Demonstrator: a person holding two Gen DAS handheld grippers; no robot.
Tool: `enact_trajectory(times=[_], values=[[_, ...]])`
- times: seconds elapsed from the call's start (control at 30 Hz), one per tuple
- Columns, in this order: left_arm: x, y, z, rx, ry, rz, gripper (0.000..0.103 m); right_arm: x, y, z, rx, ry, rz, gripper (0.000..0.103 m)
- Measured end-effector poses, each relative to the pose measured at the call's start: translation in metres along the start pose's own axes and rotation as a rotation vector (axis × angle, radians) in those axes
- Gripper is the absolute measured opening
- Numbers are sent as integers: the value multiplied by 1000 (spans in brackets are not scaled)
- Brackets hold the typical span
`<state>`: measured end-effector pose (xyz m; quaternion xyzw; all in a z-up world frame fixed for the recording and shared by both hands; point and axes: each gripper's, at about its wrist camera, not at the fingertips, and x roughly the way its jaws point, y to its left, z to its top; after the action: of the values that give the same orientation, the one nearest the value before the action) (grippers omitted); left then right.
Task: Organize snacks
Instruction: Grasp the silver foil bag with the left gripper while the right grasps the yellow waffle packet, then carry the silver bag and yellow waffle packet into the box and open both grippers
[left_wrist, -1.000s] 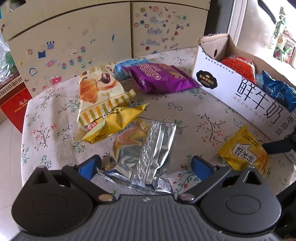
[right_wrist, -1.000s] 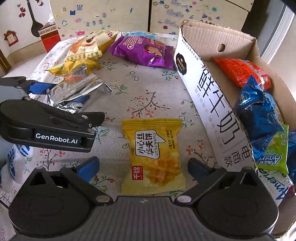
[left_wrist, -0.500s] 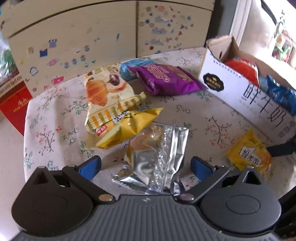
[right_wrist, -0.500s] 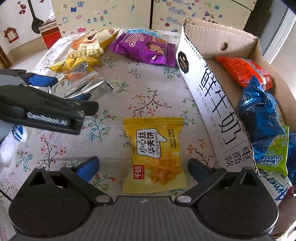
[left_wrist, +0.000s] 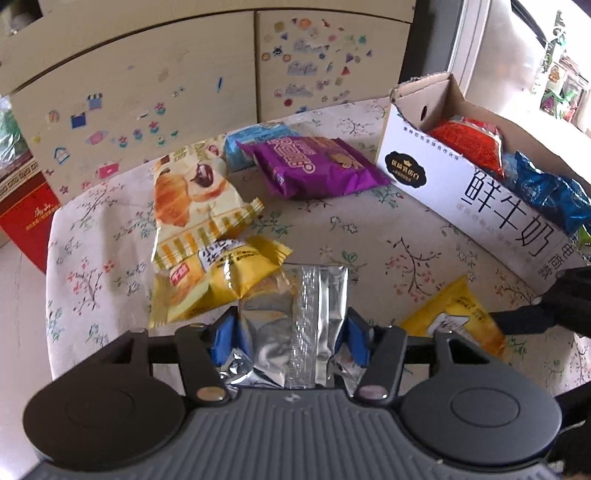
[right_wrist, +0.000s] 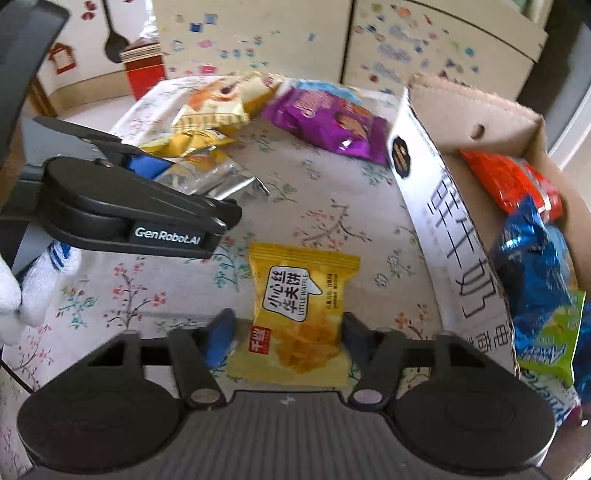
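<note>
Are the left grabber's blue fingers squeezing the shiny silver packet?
Touching. In the left wrist view, both blue fingers of the left gripper press the silver packet's crumpled sides.

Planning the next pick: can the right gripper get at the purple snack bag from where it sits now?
Probably not directly. The right gripper has its fingers closed around the yellow waffle packet, so it is occupied. The purple snack bag lies open across the table, beside the cardboard box, with nothing on it.
</note>
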<state>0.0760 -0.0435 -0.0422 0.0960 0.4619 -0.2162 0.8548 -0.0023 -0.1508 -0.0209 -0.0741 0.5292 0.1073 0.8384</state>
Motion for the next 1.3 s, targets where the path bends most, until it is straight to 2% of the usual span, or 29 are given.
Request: enact_trajectory(times=[0.03, 0.27, 0.4, 0.63, 0.97, 1.3], values=[[-2, 1, -1, -11, 8, 1, 58, -1, 1, -1, -5, -1, 12, 56], [-25, 10, -4, -85, 8, 3, 58, -17, -4, -7, -3, -40, 98, 54], [-45, 21, -4, -160, -20, -14, 58, -30, -9, -8, 0, -92, 123, 54], [-71, 25, 4, -200, -94, 5, 58, -52, -18, -6, 28, -164, 157, 54], [-78, 20, 21, -215, -158, 62, 58, -70, -29, 6, 54, -264, 114, 54], [-82, 12, 36, -251, -208, 57, 58, -101, -63, 17, 172, -394, 57, 55]])
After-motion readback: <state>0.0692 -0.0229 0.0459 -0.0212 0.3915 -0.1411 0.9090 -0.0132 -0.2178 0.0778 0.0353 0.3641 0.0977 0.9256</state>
